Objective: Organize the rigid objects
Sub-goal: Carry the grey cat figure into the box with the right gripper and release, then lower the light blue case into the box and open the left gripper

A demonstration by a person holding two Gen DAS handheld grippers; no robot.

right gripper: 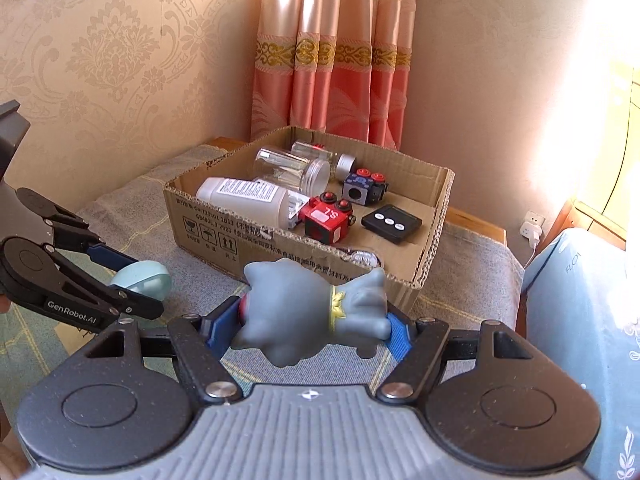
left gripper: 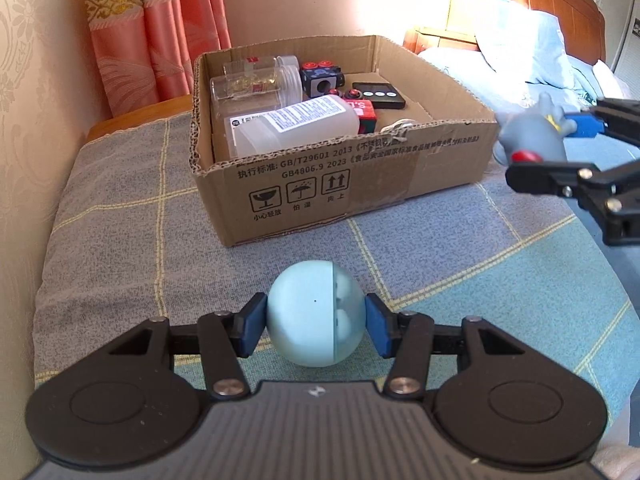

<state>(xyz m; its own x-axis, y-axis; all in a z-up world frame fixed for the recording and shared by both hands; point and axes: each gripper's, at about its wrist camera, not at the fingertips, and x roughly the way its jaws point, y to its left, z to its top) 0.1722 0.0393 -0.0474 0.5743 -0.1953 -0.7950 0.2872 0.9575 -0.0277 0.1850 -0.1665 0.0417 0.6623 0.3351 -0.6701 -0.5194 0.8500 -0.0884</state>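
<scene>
A pale blue egg-shaped case (left gripper: 316,316) is pinched by the left tongs (left gripper: 316,322) at lower centre and a grey figurine (right gripper: 310,314) by the right tongs (right gripper: 308,328), both seemingly destined for the cardboard box (left gripper: 440,148) above

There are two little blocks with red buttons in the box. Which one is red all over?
The red cube, marked "S.L", nearer the box's front wall. The other cube is dark blue and sits farther back, by the clear jars.
</scene>
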